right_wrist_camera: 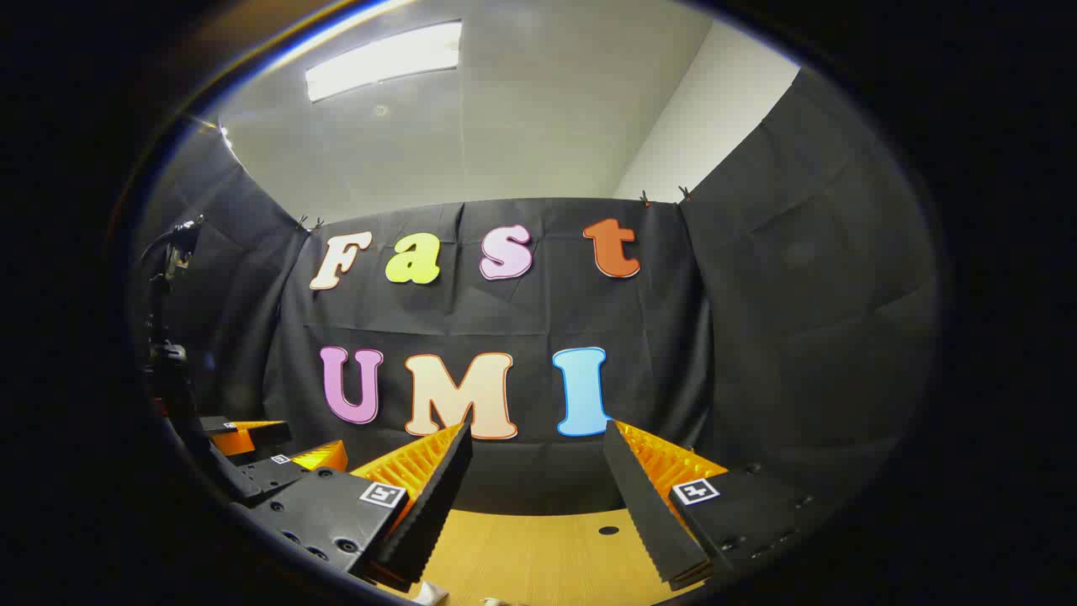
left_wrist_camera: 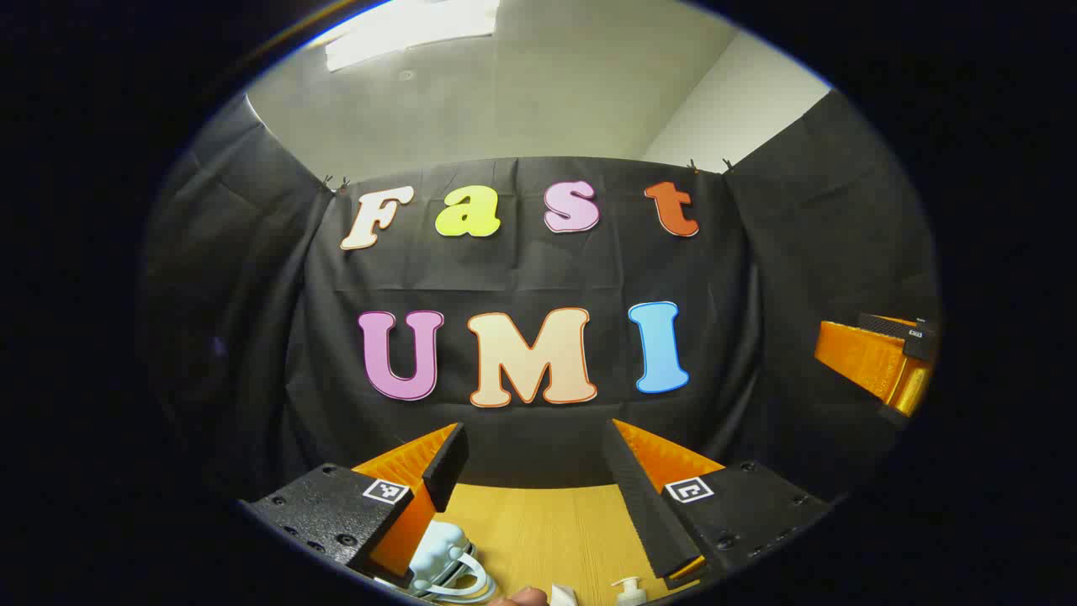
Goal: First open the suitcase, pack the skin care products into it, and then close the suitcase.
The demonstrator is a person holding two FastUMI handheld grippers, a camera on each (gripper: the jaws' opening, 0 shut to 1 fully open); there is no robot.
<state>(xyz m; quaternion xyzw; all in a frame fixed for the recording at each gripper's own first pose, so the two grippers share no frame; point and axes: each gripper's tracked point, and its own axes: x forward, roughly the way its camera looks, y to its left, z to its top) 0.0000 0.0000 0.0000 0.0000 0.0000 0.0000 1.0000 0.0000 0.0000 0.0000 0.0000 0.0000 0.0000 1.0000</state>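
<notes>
Looking along the left gripper, both fingers stand wide apart with nothing between them, raised above the wooden table and aimed level at the booth wall. The task's things lie below and just ahead of these fingers, at the bottom edge of the left gripper view. A pale blue suitcase with a white handle sits under the left finger, partly hidden by it. Its long axis and the way its opening faces cannot be told from the small part showing, nor whether it is open or closed. A pump bottle stands upright just inside the right finger, its pump head pointing up. A small white item lies between bottle and suitcase; its kind cannot be told. A fingertip of the person shows at the very bottom edge.

The right gripper is likewise spread wide and empty, raised over the table and level. A white scrap shows below its left finger. The left gripper appears off to its left side.

Judgement: the suitcase lies nearer the left gripper, so opening it probably falls to that hand. The coming move calls for tipping the fingers downward and toward the left finger's side, since the suitcase sits below the present line of aim.
</notes>
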